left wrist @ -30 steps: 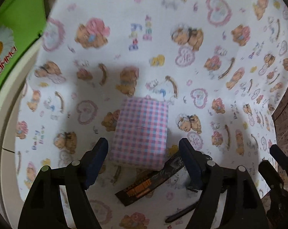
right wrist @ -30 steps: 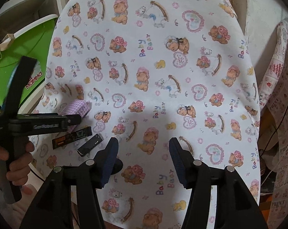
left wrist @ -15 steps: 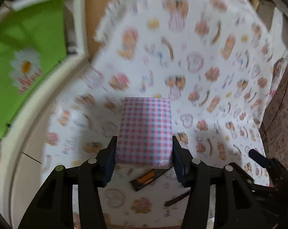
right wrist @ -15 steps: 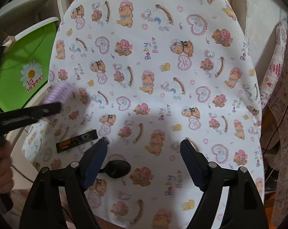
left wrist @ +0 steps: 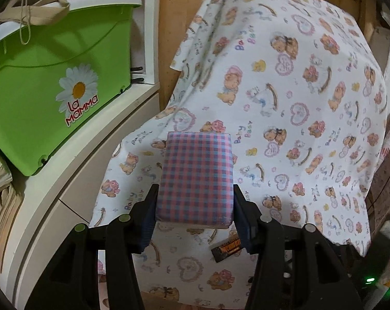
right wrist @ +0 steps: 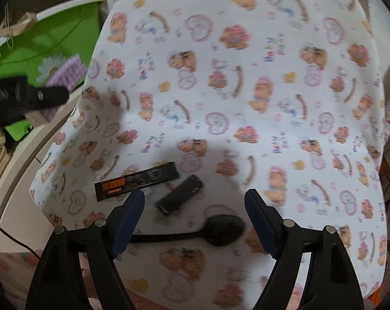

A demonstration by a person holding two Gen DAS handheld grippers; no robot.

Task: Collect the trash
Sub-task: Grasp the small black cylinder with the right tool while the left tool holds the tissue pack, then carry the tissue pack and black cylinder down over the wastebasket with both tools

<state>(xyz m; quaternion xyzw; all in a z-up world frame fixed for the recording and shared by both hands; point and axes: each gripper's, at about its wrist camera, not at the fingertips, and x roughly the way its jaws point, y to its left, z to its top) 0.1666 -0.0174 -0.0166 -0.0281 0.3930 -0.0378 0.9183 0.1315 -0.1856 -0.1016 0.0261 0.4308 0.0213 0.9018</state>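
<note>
Plainly, the left gripper [left wrist: 195, 206] had its fingers closed against the two long sides of a pink-and-blue checked packet [left wrist: 196, 178], which was held up off the table and toward the green La Mamma tub [left wrist: 53, 85] on the white shelf [left wrist: 73, 170] at the left. Judging by its plump, rounded corners and glossy wrap, the packet looked light and soft, likely to dent under hard pressure and a little slippery; the hold across its lower sides seemed sensible. The right gripper [right wrist: 195, 214] hung over the table with its fingers spread wide and nothing between them. Below it lay a black-and-orange wrapper [right wrist: 137, 180], flat and flimsy, probably hard to pinch except at an edge, a small dark folded wrapper [right wrist: 180, 193] just beside it, and a black plastic spoon [right wrist: 210, 231], stiff and best taken across its handle. The table wore a white cloth [left wrist: 298, 103] printed with teddy bears and hearts, which hung over the edges and might drag or bunch. Brown board rose behind it, and stacked paper sat under the shelf.
</note>
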